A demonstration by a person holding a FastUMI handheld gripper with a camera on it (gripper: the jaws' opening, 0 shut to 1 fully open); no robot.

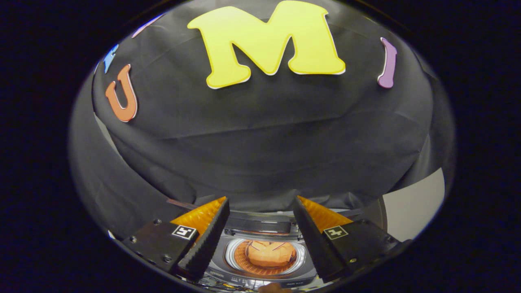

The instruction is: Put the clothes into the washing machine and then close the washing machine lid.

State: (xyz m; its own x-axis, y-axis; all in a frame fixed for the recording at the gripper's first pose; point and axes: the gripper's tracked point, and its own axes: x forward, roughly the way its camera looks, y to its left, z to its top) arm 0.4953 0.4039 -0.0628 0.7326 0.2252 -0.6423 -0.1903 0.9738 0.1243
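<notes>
My gripper (pixel 261 201) is open, with a wide gap between its two fingers and nothing held. Low between the fingers, well below them, stands a small top-loading washing machine (pixel 264 274) with its lid (pixel 260 224) raised at the back. Its round drum (pixel 266 256) is open, and an orange garment (pixel 268 252) lies folded inside it. The machine's front panel is partly hidden by the fingers on both sides.
The black cloth wall (pixel 260 134) of the booth rises right behind the machine. A pale surface (pixel 413 203) shows to the right, beyond the right finger. A small brownish shape (pixel 273 288) sits at the machine's near edge; I cannot tell what it is.
</notes>
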